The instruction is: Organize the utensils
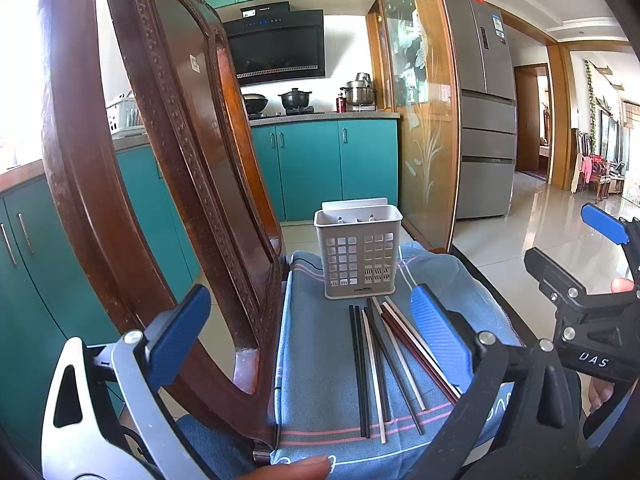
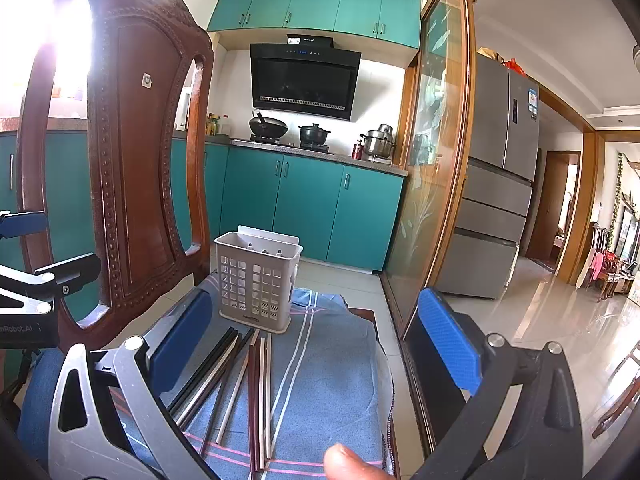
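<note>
A grey perforated utensil holder [image 1: 359, 252] [image 2: 258, 282] stands upright on a blue cloth [image 1: 320, 360] [image 2: 332, 360] spread over a chair seat. In front of it lie several chopsticks [image 1: 384, 360] [image 2: 240, 384], black, white and dark red, fanned out side by side. My left gripper [image 1: 312, 332] is open above the near ends of the chopsticks, nothing between its blue pads. My right gripper [image 2: 320, 340] is open too, hovering over the cloth right of the chopsticks; it also shows in the left wrist view at the right edge [image 1: 580, 280].
A carved wooden chair back [image 1: 160, 160] [image 2: 132, 160] rises close on the left. A glass sliding door [image 1: 420, 120] [image 2: 436, 160] stands right of the seat. Teal cabinets, a stove with pots and a fridge [image 2: 500, 176] lie behind. A fingertip [image 2: 352, 462] pokes in below.
</note>
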### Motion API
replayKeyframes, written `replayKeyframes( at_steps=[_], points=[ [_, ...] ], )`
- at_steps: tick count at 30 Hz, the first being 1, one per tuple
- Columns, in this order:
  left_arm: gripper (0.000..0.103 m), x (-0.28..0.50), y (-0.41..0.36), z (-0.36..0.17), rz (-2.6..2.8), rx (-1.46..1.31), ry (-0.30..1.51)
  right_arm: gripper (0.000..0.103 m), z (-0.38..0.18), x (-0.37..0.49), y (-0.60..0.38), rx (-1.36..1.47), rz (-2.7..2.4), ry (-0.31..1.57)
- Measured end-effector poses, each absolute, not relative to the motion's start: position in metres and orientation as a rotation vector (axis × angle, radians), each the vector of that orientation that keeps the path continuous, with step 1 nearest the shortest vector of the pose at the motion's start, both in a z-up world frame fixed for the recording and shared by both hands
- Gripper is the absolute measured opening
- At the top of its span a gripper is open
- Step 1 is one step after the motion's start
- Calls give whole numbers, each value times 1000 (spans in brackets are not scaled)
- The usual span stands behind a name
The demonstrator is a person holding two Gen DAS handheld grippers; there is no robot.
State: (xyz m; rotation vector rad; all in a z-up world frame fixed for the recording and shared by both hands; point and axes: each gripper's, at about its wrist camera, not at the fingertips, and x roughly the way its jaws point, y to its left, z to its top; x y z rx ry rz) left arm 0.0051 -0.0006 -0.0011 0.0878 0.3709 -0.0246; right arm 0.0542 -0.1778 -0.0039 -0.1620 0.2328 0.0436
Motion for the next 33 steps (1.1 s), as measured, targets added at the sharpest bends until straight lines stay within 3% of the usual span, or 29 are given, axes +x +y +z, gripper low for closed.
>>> replayKeyframes(
  at_steps=[33],
  points=[
    [99,1,-6,0,-30,94,372,100,-3,43,-181,-164,27,212]
  ],
)
